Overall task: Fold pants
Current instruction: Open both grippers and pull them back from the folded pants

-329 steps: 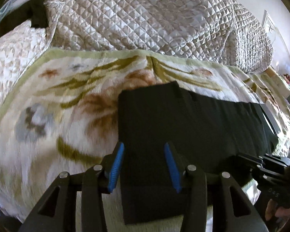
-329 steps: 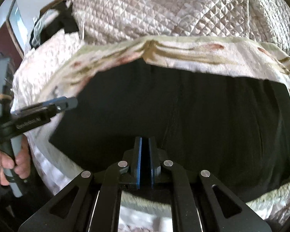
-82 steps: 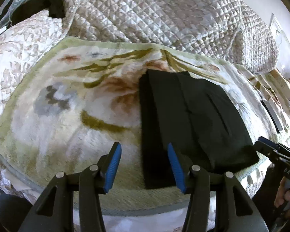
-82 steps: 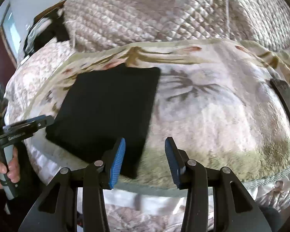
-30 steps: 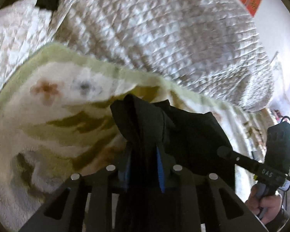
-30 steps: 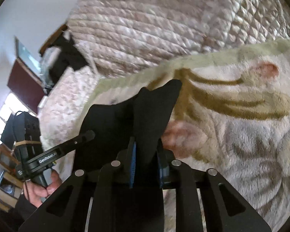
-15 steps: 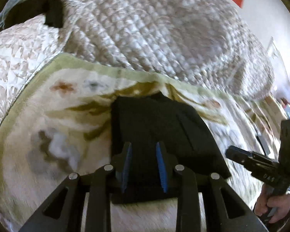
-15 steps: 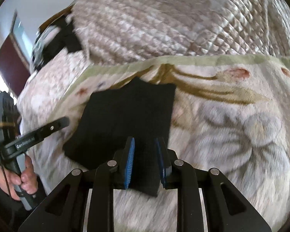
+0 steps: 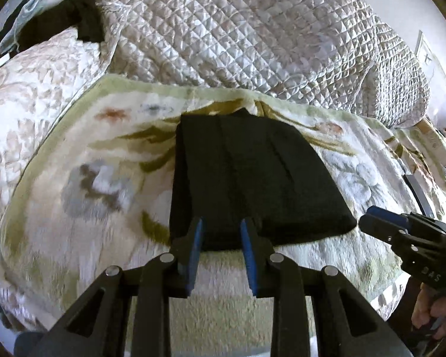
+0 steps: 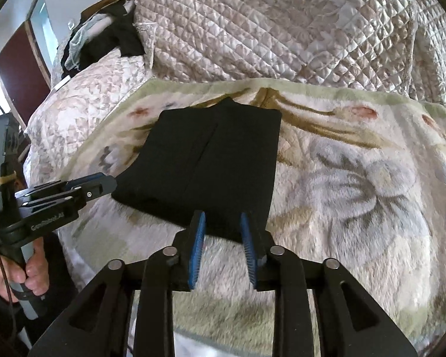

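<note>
The black pants (image 9: 246,178) lie folded into a flat, compact rectangle on the floral blanket (image 9: 89,178). My left gripper (image 9: 221,226) sits at the near edge of the pants (image 10: 211,160), towards their left side. Its jaws stand a little apart, the cloth edge shows between the blue pads, and nothing is bunched in them. My right gripper (image 10: 223,223) is at the near right corner. Its jaws are opening, and the pants' edge lies flat between the tips. Each gripper also appears in the other's view: the right gripper (image 9: 368,224) and the left gripper (image 10: 111,183).
A heaped quilted bedspread (image 9: 252,35) rises behind the blanket. Dark clothes (image 9: 59,15) lie at the far left. A dark flat strip (image 9: 416,190) rests on the blanket at the right. A person's hand (image 10: 29,270) holds the left gripper's handle. A dark red door (image 10: 17,68) stands at the left.
A second ago both grippers held bunched, lifted cloth. Now the pants lie flat in a smaller fold, and both grippers have drawn back to the near edge.
</note>
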The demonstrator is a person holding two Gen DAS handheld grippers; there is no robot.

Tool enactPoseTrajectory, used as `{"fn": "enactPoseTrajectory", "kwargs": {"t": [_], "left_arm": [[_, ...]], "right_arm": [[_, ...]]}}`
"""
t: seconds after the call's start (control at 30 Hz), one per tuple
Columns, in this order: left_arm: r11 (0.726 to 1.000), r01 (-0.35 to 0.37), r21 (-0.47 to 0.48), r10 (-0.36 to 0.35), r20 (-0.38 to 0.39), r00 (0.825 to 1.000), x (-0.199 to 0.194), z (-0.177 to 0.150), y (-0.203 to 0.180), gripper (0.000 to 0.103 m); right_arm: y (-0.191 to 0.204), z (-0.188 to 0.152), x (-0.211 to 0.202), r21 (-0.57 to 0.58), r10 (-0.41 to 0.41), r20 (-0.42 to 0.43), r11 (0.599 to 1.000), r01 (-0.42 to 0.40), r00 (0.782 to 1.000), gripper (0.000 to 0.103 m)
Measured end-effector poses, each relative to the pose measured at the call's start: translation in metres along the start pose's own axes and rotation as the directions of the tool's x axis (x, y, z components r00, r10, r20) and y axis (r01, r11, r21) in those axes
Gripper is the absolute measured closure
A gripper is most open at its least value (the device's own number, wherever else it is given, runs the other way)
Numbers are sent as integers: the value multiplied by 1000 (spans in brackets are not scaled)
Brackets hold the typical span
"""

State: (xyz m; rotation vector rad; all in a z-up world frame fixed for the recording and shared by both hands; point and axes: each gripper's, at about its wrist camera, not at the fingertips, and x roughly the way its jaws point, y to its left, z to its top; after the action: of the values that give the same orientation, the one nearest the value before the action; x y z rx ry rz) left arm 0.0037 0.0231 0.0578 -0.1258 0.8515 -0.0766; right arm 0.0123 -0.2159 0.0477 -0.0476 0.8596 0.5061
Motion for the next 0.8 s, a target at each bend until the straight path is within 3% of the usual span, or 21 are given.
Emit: {"fn": "enactPoseTrajectory", "kwargs": {"t": [0.13,0.47,0.8], "left_arm": [[1000,-21,3,21,-18,1000,-1,-12,0,66],[997,-73,5,73,-34,997,12,-22,5,59],[997,-79,17,80,-60,995,27,-32,10,57]], "right_arm": [[0,-10,-6,-3,-16,-4,1000,16,1000,60],[-3,-26,7,-26,-62,-50,998,60,997,60],[-6,-37,25,-55,-97,-80,994,93,992,57]]}}
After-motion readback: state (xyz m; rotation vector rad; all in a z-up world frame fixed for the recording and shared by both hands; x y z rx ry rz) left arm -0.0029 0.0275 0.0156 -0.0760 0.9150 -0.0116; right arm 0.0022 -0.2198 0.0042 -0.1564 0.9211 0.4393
